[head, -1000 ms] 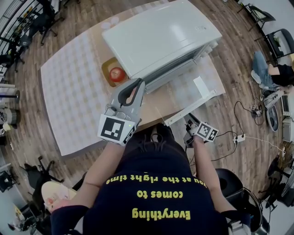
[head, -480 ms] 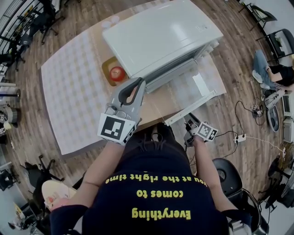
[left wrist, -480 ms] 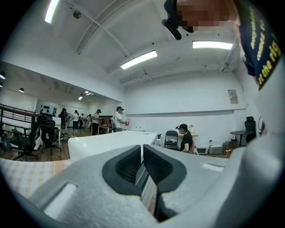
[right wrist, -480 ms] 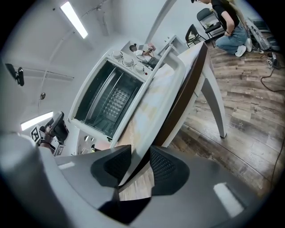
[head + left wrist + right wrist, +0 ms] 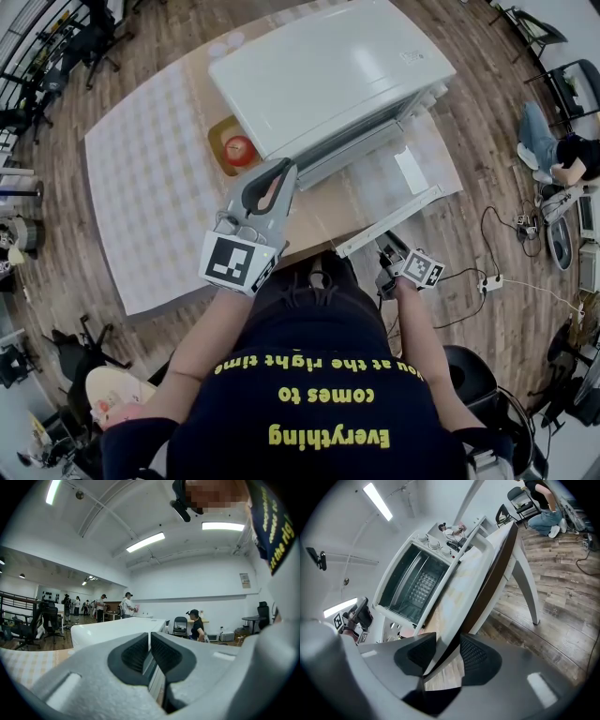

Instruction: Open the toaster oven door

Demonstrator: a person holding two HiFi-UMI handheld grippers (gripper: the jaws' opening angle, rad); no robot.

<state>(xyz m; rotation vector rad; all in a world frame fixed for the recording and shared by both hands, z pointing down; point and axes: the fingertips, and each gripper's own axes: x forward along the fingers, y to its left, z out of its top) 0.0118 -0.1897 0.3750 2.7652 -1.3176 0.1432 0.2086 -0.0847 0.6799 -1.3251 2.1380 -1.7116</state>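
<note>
Two handheld grippers work at a white toaster oven (image 5: pixel 328 70) on a cloth-covered table (image 5: pixel 141 197). The oven's door (image 5: pixel 367 192) lies fully lowered toward the person. Its white handle bar (image 5: pixel 394 218) runs between the fingers of the right gripper (image 5: pixel 383 251), whose jaws have just been opening and now stand apart on either side of the bar. The left gripper (image 5: pixel 284 171), its fingers pressed together on nothing, hovers with the oven's front just beyond its fingertips. A red apple (image 5: pixel 238 150) on a brown plate (image 5: pixel 217 141) sits off to their left.
</note>
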